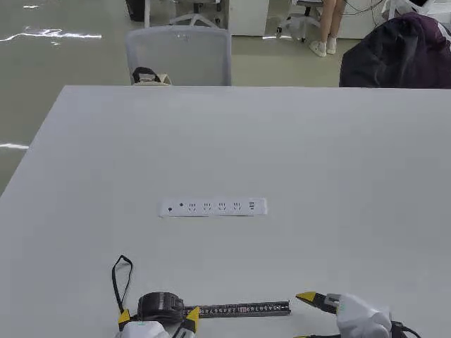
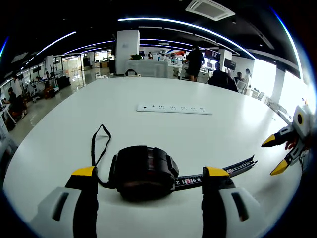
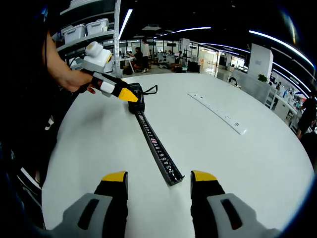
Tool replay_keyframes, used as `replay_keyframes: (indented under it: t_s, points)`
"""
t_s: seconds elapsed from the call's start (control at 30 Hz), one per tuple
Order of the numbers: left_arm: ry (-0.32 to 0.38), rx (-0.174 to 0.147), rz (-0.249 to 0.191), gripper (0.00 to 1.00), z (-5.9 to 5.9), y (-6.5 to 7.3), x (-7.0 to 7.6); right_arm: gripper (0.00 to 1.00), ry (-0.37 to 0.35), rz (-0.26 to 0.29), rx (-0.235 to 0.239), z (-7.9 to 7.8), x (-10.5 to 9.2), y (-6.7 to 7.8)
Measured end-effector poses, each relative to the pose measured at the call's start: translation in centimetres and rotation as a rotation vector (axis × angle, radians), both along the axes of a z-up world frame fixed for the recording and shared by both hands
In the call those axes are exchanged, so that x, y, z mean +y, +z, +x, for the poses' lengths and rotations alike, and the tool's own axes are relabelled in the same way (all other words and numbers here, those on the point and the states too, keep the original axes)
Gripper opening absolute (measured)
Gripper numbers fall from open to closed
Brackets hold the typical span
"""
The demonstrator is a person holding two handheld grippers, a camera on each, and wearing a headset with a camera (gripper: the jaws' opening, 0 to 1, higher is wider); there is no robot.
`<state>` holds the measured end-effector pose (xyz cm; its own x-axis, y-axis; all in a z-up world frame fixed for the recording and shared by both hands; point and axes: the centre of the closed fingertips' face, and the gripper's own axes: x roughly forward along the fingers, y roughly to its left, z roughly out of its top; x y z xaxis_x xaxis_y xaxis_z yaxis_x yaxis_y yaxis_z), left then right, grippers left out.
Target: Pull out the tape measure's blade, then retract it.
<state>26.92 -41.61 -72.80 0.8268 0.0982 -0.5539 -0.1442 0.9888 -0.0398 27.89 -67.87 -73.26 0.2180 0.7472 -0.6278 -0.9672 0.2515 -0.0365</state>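
A black tape measure (image 1: 161, 305) with a wrist loop (image 1: 121, 278) lies near the table's front edge. Its blade (image 1: 243, 308) is drawn out to the right, flat on the table. My left gripper (image 1: 156, 321) is open and straddles the case (image 2: 143, 171), with a gap on each side; the blade (image 2: 237, 166) passes behind its right finger. My right gripper (image 1: 308, 318) is open just past the blade's end. In the right gripper view the blade's hook end (image 3: 173, 178) lies between its yellow fingertips (image 3: 115, 176), untouched, and the blade (image 3: 151, 139) runs back to the case (image 3: 137, 102).
A white power strip (image 1: 213, 207) lies across the middle of the white table (image 1: 338, 155). A grey chair (image 1: 180, 56) stands behind the far edge, and a dark bag or jacket (image 1: 398, 53) is at the far right. People stand in the background.
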Motion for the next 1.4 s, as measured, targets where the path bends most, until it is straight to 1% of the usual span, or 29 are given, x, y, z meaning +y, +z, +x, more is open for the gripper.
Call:
replay_keyframes:
  t_s: [0.07, 0.13, 0.23, 0.3, 0.33, 0.37, 0.4, 0.47, 0.53, 0.6, 0.67, 0.73, 0.8, 0.83, 0.93, 0.97, 1.0, 1.07, 1.17, 1.27, 1.33, 1.4]
  points:
    - [0.008, 0.007, 0.002, 0.85, -0.3, -0.1, 0.0, 0.49, 0.029, -0.011, 0.003, 0.3, 0.0, -0.2]
    - [0.014, 0.013, 0.003, 0.84, -0.1, -0.8, 0.1, 0.47, 0.061, -0.026, 0.003, 0.7, -0.1, -0.4]
    - [0.027, 0.013, 0.002, 0.83, 0.1, -1.1, 0.5, 0.43, 0.097, -0.041, 0.009, 1.2, -0.1, -0.7]
    - [0.034, 0.008, -0.003, 0.83, 0.4, -1.3, 0.6, 0.40, 0.121, -0.052, 0.019, 1.5, -0.1, -1.2]
    - [0.036, 0.012, 0.002, 0.82, 0.4, -1.4, 0.7, 0.38, 0.134, -0.059, 0.027, 1.5, -0.1, -1.5]
    - [0.041, 0.011, -0.001, 0.81, 0.6, -1.7, 1.1, 0.37, 0.155, -0.067, 0.035, 1.6, -0.1, -1.9]
    - [0.044, 0.012, -0.007, 0.81, 0.7, -1.9, 1.2, 0.36, 0.160, -0.072, 0.040, 1.7, -0.1, -2.1]
    - [0.048, 0.017, -0.005, 0.79, 0.7, -2.3, 1.3, 0.34, 0.173, -0.077, 0.051, 1.9, 0.0, -2.6]
    - [0.042, 0.020, -0.006, 0.77, 0.7, -2.3, 1.1, 0.33, 0.183, -0.090, 0.057, 2.2, 0.1, -3.3]
    - [0.041, 0.016, -0.005, 0.76, 0.7, -2.3, 1.0, 0.29, 0.189, -0.086, 0.068, 2.3, 0.2, -3.4]
    - [0.038, 0.021, -0.003, 0.75, 0.8, -2.7, 1.0, 0.25, 0.195, -0.083, 0.082, 2.3, 0.3, -3.6]
    - [0.037, 0.027, -0.004, 0.73, 0.8, -2.9, 0.9, 0.25, 0.194, -0.083, 0.098, 2.4, 0.4, -3.9]
    - [0.044, 0.031, -0.010, 0.72, 0.8, -2.9, 0.9, 0.23, 0.203, -0.088, 0.104, 2.3, 0.3, -4.3]
    - [0.045, 0.031, -0.009, 0.72, 0.9, -3.2, 1.1, 0.22, 0.206, -0.089, 0.106, 2.3, 0.3, -4.5]
    - [0.047, 0.031, -0.004, 0.71, 1.0, -3.4, 1.2, 0.18, 0.222, -0.103, 0.112, 2.1, 0.2, -4.9]
    - [0.051, 0.031, -0.007, 0.70, 1.0, -3.4, 1.2, 0.17, 0.233, -0.108, 0.099, 2.1, 0.1, -5.0]
    - [0.052, 0.034, -0.012, 0.70, 1.0, -3.5, 1.1, 0.16, 0.231, -0.113, 0.103, 2.1, 0.0, -5.3]
    - [0.053, 0.038, -0.009, 0.70, 1.0, -3.7, 1.0, 0.15, 0.229, -0.098, 0.104, 2.3, 0.1, -4.8]
    - [0.054, 0.042, -0.014, 0.70, 0.9, -3.8, 0.9, 0.14, 0.236, -0.094, 0.095, 2.2, 0.1, -4.7]
    - [0.058, 0.044, -0.013, 0.70, 1.0, -4.0, 1.0, 0.14, 0.245, -0.095, 0.079, 2.3, 0.1, -4.9]
    - [0.069, 0.042, -0.018, 0.69, 1.0, -4.1, 1.2, 0.13, 0.246, -0.096, 0.081, 2.4, 0.1, -5.0]
    - [0.073, 0.043, -0.017, 0.69, 1.0, -3.9, 1.1, 0.13, 0.249, -0.098, 0.078, 2.4, 0.2, -4.9]
